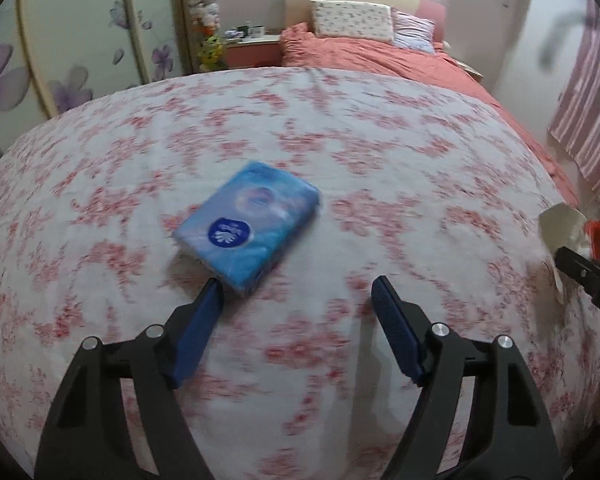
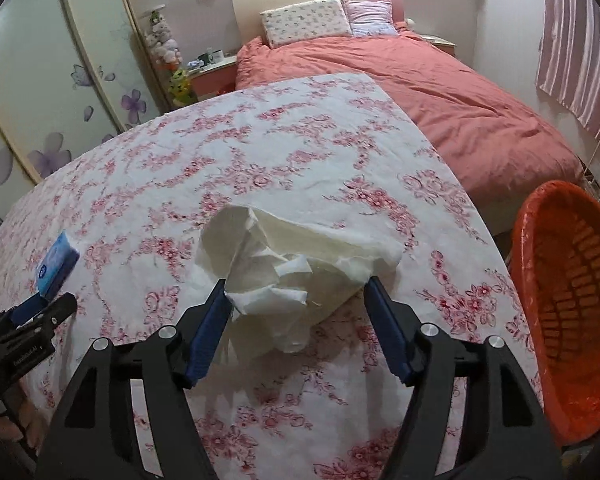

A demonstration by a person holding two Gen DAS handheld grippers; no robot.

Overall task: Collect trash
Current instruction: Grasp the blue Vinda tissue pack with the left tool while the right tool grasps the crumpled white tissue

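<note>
Plainly, two pairs of blue-padded fingers work over a bench [image 2: 260,152] draped in a white cloth with pink flowers. The right gripper [image 2: 296,290] has a crumpled white tissue [image 2: 284,256] between its fingers; the wad fills the gap from pad to pad, touching the left pad and reaching the right one, and it bulges forward beyond the tips and hangs a little below them, so the fingers hold it at a fairly wide spread. Just to the right of the bench edge stands an orange waste basket [image 2: 572,280] with a slatted wall and a thin plastic liner – the tissue is near it but still over the cloth, not over the rim. The left gripper [image 1: 296,292] stands with its fingers wide and nothing between them. A blue tissue pack [image 1: 248,232] lies flat on the cloth just ahead; its near corner sits right at the tip of the left finger, though whether they touch is hard to tell (this view is smeared by motion). From the left wrist view the white tissue [image 1: 560,224] shows at the far right edge, with the right gripper's dark body beneath it. Behind the bench is a bed [image 2: 440,92] with a salmon duvet and two pillows.
</note>
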